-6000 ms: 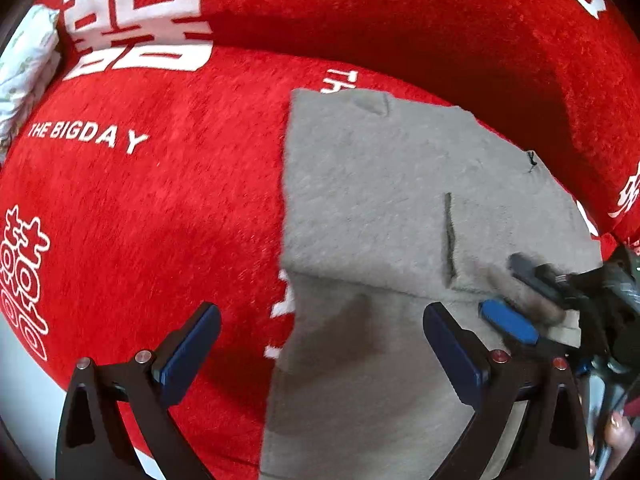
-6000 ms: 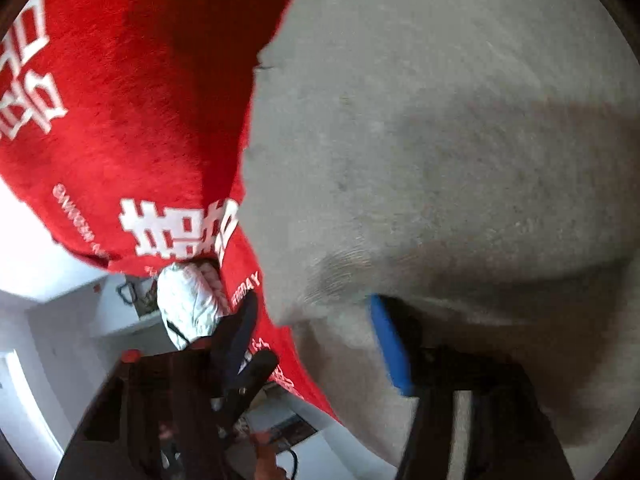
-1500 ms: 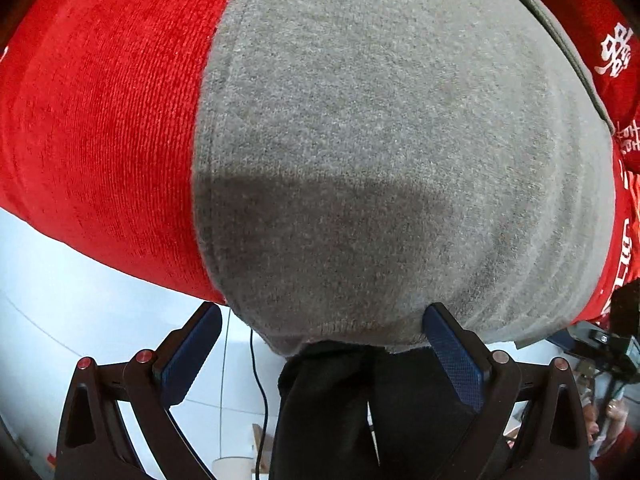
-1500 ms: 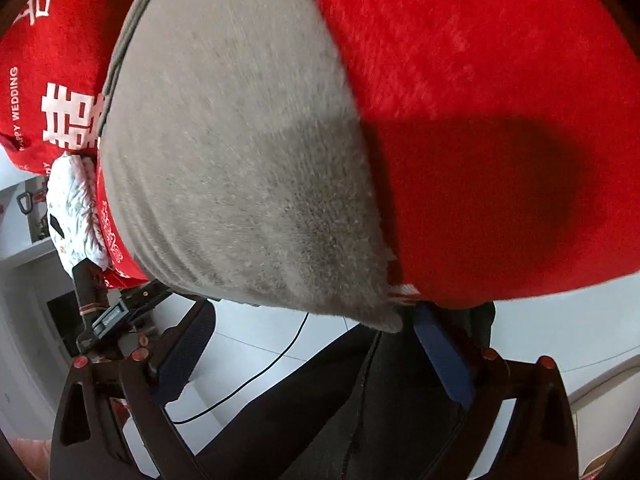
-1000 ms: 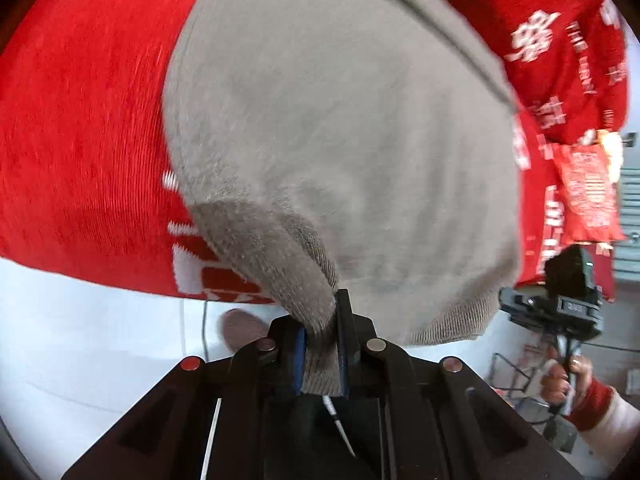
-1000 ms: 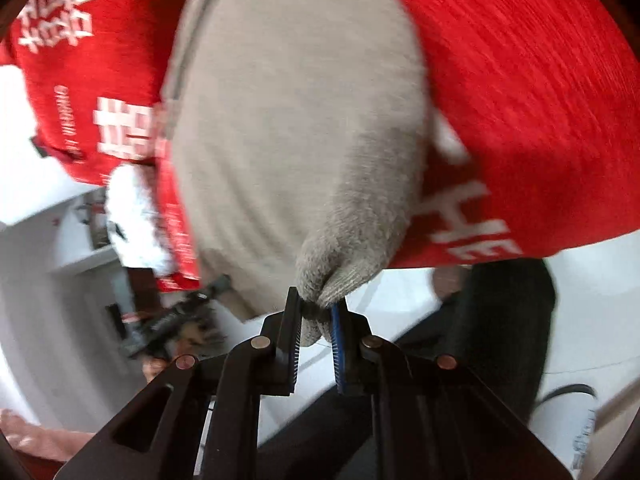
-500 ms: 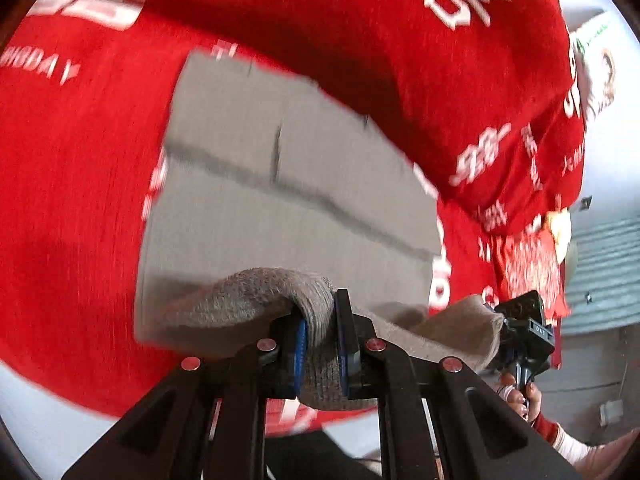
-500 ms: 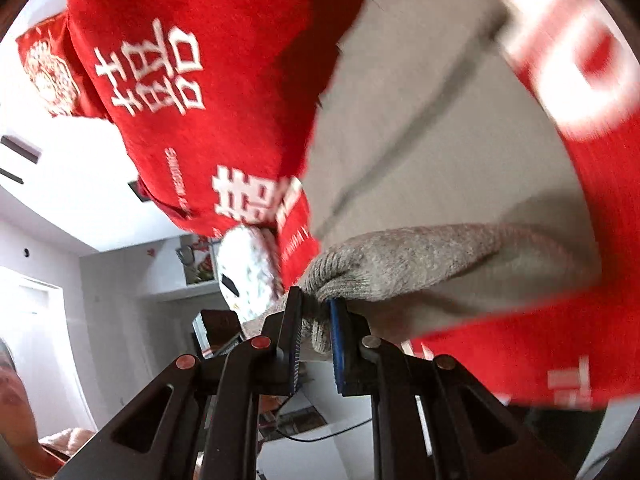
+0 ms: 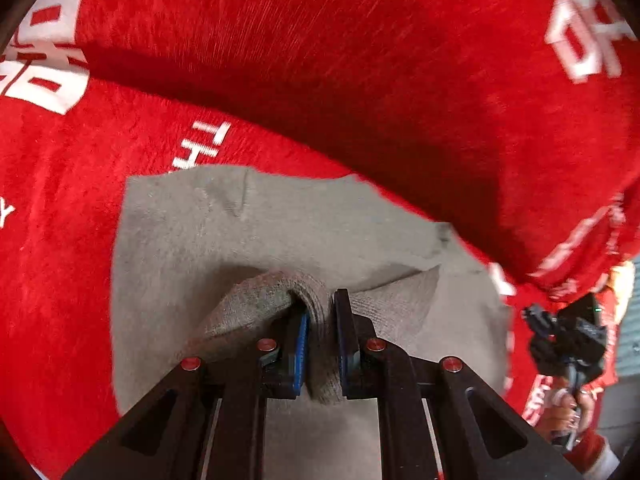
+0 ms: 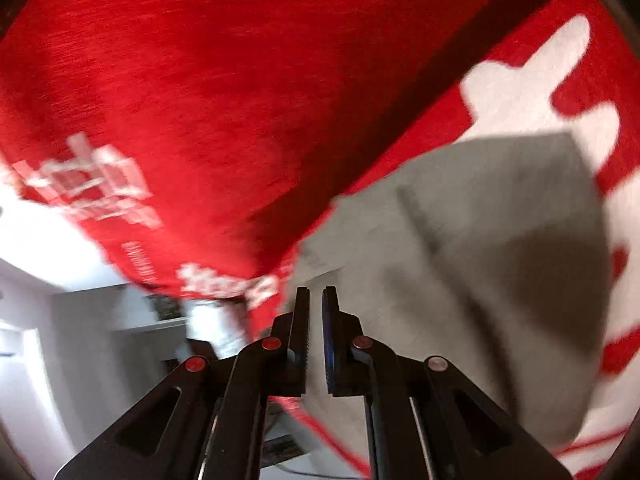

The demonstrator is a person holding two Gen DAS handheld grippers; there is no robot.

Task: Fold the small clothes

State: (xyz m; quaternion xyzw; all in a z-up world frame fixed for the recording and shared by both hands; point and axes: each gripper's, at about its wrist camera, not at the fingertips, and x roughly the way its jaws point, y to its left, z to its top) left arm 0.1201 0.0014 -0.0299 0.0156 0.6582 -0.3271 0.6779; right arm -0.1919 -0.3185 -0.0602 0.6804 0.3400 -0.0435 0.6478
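The garment (image 9: 280, 232) is laid crosswise ahead of the left gripper (image 9: 320, 312), which pinches its hem. The right gripper (image 10: 315, 300), just closed empty, has dropped its corner.

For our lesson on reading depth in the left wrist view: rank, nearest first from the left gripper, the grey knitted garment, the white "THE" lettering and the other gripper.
1. grey knitted garment, pinched between its fingers.
2. white "THE" lettering, just past the garment's far edge, upper left.
3. other gripper, far right; close to the lettering in distance, so this ranking is unsure.

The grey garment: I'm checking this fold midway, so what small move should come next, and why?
Probably lower the left gripper and release. Its pads clamp the grey garment with the hem raised over the flat part on the red blanket. The right gripper has just closed further, with nothing between its jaws.
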